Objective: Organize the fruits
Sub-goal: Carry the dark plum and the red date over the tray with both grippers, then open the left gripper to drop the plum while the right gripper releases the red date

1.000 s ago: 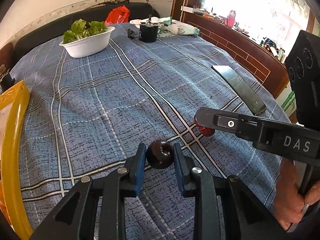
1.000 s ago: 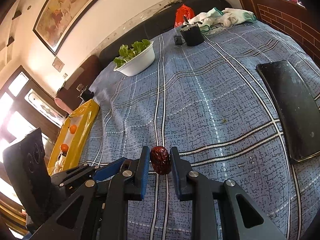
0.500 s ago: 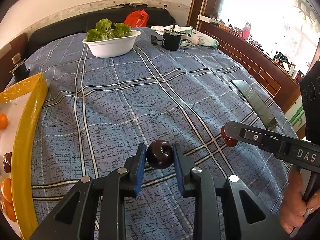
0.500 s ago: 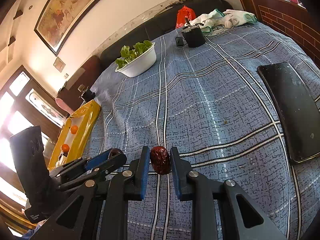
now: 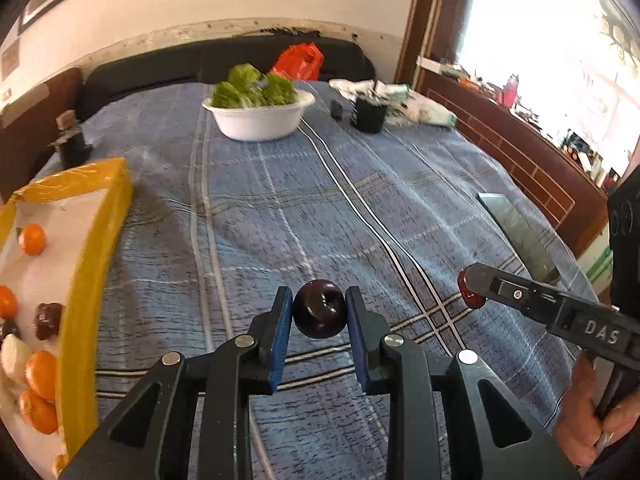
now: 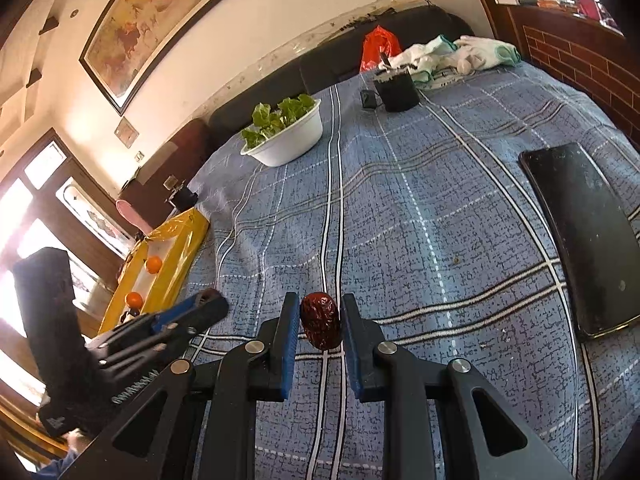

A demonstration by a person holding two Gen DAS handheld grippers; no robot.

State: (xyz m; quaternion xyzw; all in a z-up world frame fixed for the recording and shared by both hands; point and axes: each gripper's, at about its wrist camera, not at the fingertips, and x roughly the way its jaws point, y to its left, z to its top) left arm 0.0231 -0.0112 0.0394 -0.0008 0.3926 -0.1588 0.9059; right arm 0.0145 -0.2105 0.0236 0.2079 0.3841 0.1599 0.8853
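Note:
My left gripper [image 5: 319, 314] is shut on a dark round plum [image 5: 319, 314], held above the blue plaid cloth. At the left edge of the left wrist view lies the yellow tray [image 5: 86, 288] with several oranges [image 5: 32, 239] and dark fruits on its white floor. My right gripper [image 6: 320, 322] is shut on a wrinkled red date [image 6: 321, 326]. The left wrist view shows that date [image 5: 470, 295] at the tip of the right gripper, low on the right. In the right wrist view the left gripper [image 6: 200, 308] sits at lower left, near the yellow tray [image 6: 168, 264].
A white bowl of green leaves [image 5: 260, 116] stands at the table's far side, with a black cup [image 5: 370, 114] and cloths beside it. A flat dark slab [image 6: 584, 236] lies on the right. A person's hand [image 5: 588, 420] grips the right tool.
The left gripper has swung left with the plum, so the yellow tray and its fruit have come into its view. The right gripper has stayed put with the date.

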